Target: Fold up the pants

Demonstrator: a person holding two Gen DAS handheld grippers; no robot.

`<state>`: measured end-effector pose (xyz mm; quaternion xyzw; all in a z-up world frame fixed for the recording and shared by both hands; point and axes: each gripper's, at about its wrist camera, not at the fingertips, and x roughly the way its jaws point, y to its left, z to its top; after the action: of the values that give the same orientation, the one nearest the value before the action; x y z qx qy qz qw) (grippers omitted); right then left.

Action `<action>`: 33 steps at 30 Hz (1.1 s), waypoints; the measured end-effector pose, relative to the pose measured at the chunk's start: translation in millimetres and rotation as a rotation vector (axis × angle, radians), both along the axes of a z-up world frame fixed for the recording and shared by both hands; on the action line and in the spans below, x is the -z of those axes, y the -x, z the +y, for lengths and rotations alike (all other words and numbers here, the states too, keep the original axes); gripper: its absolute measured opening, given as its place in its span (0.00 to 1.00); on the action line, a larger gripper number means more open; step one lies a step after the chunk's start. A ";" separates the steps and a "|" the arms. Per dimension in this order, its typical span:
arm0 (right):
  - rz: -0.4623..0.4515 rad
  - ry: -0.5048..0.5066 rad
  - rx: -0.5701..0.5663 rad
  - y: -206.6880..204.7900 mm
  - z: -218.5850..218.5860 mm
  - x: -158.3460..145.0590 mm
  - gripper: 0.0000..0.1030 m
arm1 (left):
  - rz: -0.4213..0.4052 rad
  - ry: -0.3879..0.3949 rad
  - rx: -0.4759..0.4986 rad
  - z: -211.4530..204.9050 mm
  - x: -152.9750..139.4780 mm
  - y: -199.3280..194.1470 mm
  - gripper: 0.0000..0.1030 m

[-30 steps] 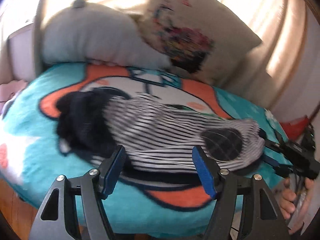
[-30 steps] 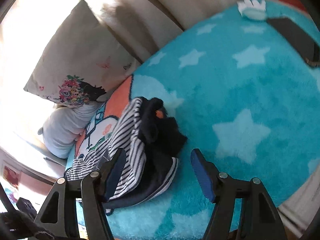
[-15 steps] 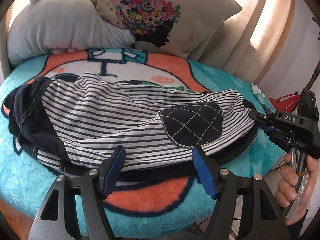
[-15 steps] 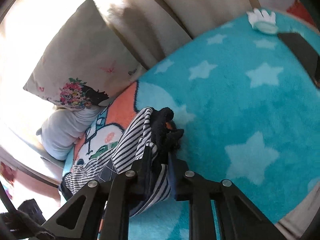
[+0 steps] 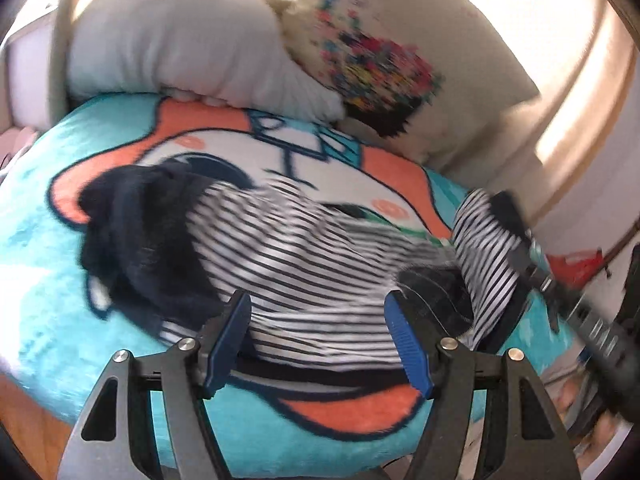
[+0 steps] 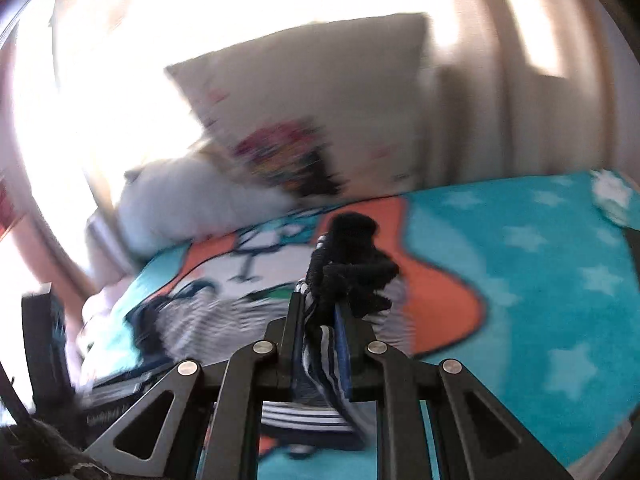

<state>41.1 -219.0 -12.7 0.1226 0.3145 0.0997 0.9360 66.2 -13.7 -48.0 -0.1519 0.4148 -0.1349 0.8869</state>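
The black-and-white striped pants (image 5: 304,264) with dark navy ends lie across the turquoise and orange blanket (image 5: 48,248). My left gripper (image 5: 318,340) is open, its blue pads just above the near edge of the pants. My right gripper (image 6: 320,316) is shut on the dark cuff end of the pants (image 6: 352,264) and holds it lifted off the blanket; it also shows at the right of the left wrist view (image 5: 516,240), with striped cloth hanging from it. Both views are motion-blurred.
A grey pillow (image 5: 180,52) and a cream flower-print cushion (image 5: 392,60) lean against the curtain at the back of the bed. The blanket's star-patterned part (image 6: 540,280) spreads to the right. Wooden floor (image 5: 24,420) shows below the bed edge at lower left.
My right gripper closed on the dark cuff end, then lifted it up and swung it over the bed. My left gripper stayed open and pulled back a little from the pants.
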 end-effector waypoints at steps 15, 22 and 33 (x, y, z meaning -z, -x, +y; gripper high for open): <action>0.048 -0.081 -0.056 22.7 4.2 16.0 0.60 | 0.046 0.108 0.039 4.8 0.3 -24.1 0.66; 0.146 -0.052 0.077 12.6 -31.8 36.9 0.31 | 0.080 0.139 0.183 -43.4 2.2 -32.9 0.74; 0.182 -0.109 0.009 12.9 -33.1 47.5 0.28 | 0.075 0.084 0.169 -72.0 14.2 -50.8 0.16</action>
<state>28.2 -252.2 -60.2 0.1832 0.3917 0.1007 0.8960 117.0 -85.8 -62.2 -0.1585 0.4532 -0.2206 0.8490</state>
